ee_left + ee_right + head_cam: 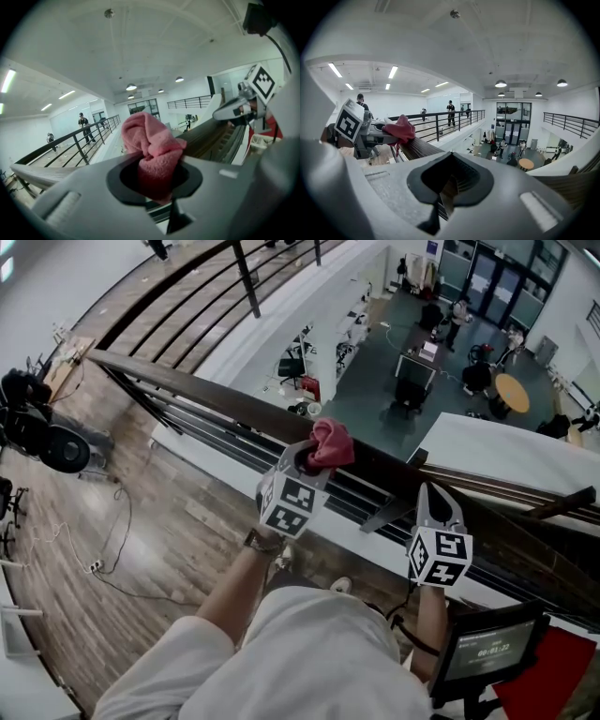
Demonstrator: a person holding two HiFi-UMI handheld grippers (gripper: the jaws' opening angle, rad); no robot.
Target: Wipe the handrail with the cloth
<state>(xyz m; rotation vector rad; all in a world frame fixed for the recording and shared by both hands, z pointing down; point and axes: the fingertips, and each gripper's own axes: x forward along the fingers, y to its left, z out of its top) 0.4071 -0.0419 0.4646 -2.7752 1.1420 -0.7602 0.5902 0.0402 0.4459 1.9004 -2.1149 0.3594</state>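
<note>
Judging by where the pink cloth (330, 444) sits, we would say the wipe is at most just under way. It is bunched into a wad right at the top of the dark wooden handrail (187, 381). From the right gripper view it seems to rest on the rail's upper face, though we cannot be certain it presses down. Nothing on the wood shows a wiped stretch against an unwiped one, so we cannot tell how much is done. Long runs of rail extend to both sides of the cloth, and we take most of the job to lie ahead. The left gripper (314, 456) has its jaws clamped on the lower part of the wad, with the rest bulging out above and past the jaw tips toward the rail. The right gripper (437, 505) is further along the rail on our right, well apart from the cloth. Its jaws are closed on nothing and its tips point at the handrail, close to its near edge.
</note>
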